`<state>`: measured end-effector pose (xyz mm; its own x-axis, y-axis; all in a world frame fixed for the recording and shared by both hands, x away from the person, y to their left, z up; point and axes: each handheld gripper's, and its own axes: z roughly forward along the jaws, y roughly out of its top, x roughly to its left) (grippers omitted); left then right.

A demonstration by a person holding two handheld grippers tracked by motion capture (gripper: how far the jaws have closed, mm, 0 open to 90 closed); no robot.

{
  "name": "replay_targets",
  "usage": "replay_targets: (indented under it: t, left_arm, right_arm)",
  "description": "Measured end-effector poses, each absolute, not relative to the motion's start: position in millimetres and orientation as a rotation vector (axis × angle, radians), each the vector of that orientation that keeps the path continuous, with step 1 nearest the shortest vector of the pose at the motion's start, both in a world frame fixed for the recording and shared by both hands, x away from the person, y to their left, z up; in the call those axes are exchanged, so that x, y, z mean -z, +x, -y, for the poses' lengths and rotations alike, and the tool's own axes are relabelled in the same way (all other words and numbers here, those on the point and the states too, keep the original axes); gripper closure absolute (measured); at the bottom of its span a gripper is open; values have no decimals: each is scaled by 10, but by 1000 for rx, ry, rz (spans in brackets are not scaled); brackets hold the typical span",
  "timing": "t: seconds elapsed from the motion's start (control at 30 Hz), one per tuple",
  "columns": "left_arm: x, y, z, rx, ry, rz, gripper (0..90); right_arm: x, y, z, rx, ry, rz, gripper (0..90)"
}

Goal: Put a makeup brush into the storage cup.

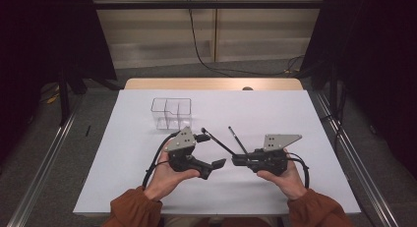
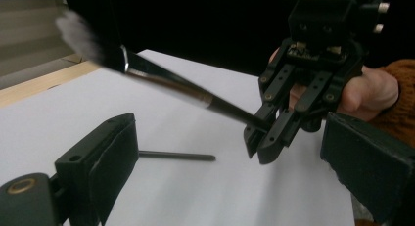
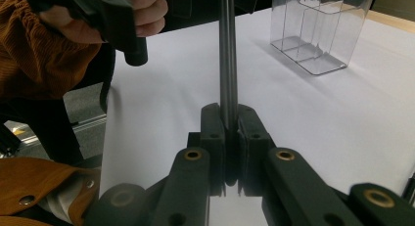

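Observation:
My right gripper (image 1: 234, 161) (image 3: 229, 124) points left and is shut on the dark handle of a slim brush (image 1: 216, 141) (image 3: 227, 59). The brush (image 2: 191, 90) slants up off the table, and its pale bristle tip shows blurred at the upper left of the left gripper view. My left gripper (image 1: 213, 169) (image 2: 230, 177) faces the right gripper (image 2: 269, 138) from close by, jaws open, with nothing between them. A thin dark stick (image 1: 238, 140) (image 2: 176, 156) lies flat on the white table top (image 1: 147, 178).
A clear plastic organiser with compartments (image 1: 171, 113) (image 3: 320, 30) stands behind the grippers at the centre left. A hand in an orange-brown sleeve (image 1: 133, 207) holds each gripper. Black cables trail from both. The table's wooden far edge (image 1: 211, 83) borders a grey floor.

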<state>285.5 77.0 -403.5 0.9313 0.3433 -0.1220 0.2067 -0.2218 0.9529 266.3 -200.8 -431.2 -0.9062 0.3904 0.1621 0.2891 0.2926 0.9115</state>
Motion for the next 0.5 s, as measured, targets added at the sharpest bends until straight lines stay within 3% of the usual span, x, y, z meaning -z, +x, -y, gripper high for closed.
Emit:
replay_targets:
  t: [0.2,0.5]
  left_arm:
    - [4050,2852,-744,-111,1810,-428,132]
    - [4050,2849,-774,-96,1780,-465,347]
  right_arm:
    - [4312,2663,2013,-1696,654,-2450,839]
    - [4330,2661,1988,-1686,643,-2464,839]
